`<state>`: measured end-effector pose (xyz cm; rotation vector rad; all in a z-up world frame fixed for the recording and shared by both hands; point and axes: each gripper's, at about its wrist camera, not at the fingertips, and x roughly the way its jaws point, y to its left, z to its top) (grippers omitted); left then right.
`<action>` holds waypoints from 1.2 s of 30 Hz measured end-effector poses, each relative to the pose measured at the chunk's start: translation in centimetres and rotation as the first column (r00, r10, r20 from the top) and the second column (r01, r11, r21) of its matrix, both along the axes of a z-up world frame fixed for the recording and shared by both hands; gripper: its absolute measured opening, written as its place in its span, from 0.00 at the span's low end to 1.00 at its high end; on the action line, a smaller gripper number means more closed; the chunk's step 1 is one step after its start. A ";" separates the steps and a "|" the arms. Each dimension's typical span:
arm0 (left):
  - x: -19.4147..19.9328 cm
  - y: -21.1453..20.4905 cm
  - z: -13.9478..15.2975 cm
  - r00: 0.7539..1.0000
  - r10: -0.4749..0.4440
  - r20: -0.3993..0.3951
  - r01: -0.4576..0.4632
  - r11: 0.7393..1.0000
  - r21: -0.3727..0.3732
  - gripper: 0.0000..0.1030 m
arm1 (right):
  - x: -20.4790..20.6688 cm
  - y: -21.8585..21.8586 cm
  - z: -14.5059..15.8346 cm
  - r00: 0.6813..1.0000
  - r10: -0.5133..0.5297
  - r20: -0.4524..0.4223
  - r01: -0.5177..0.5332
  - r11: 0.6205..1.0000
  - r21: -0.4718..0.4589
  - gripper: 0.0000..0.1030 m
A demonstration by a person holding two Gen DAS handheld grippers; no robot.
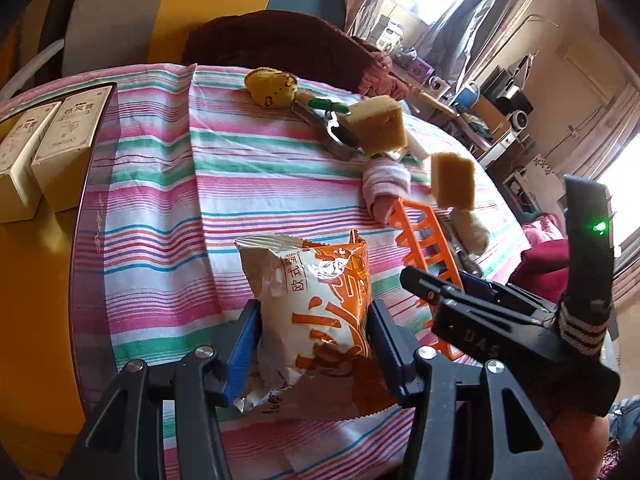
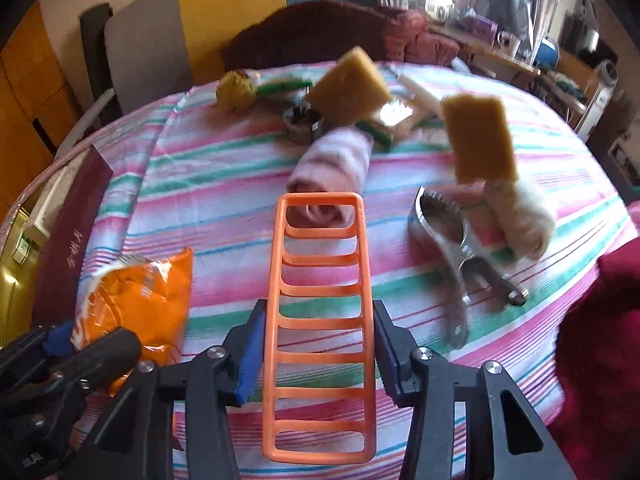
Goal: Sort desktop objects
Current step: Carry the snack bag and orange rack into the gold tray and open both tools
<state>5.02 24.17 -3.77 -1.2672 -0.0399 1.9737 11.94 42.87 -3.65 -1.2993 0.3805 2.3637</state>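
Left wrist view: the left gripper (image 1: 313, 344) has its blue-padded fingers (image 1: 244, 344) closed against both sides of an orange-and-white snack bag (image 1: 308, 312), which stands between them over the striped tablecloth (image 1: 160, 184). The bag's crimped top reaches past the fingertips; its lower end lies crumpled back between the finger arms. Just right of the bag, the right gripper (image 1: 432, 292) reaches in from the side over an orange plastic rack (image 1: 420, 240); its grip cannot be judged from this angle. Beyond the bag, two yellow sponges (image 1: 376, 124) stand tilted near a rolled pink towel (image 1: 386, 180), with a yellow plush toy (image 1: 272, 88) farther back. Two cream cartons (image 1: 60, 140) sit well left of the bag at the cloth's edge.

Right wrist view: the orange plastic rack (image 2: 320, 300), ladder-shaped, runs lengthwise between the fingers (image 2: 250, 356) of the right gripper (image 2: 319, 354). The jaws stand partly open; both pads lie right beside the rack's long rails, and whether they press on it cannot be told. The rack's near end reaches back between the finger arms, and its far end rests by the rolled pink towel (image 2: 332, 164). Right of the rack lies a metal clamp tool (image 2: 448, 240) beside a cream towel roll (image 2: 524, 220). Left of the rack sits the snack bag (image 2: 136, 300), with the left gripper (image 2: 68, 356) on it. Two sponges (image 2: 478, 136) stand beyond the rack.
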 end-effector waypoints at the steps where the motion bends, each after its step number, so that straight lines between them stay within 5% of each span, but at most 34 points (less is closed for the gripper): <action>1: 0.1 0.0 0.3 1.000 -0.006 -0.007 0.006 1.000 0.006 0.53 | 0.0 0.0 0.4 1.000 -0.001 -0.011 0.001 1.000 -0.002 0.48; 11: 0.4 -2.1 4.4 0.996 0.014 -0.083 -0.010 0.998 0.055 0.53 | -0.5 -2.4 4.6 0.991 0.046 -0.129 -0.049 0.999 -0.018 0.48; 22: -2.8 -11.2 7.6 0.981 0.159 -0.114 -0.148 0.984 0.102 0.53 | -4.6 -9.7 7.3 0.955 0.210 -0.209 -0.231 0.969 -0.082 0.48; 36: -10.2 -23.0 4.4 0.928 0.367 -0.065 -0.367 0.930 0.013 0.53 | -10.2 -20.1 5.8 0.884 0.436 -0.170 -0.463 0.868 -0.180 0.48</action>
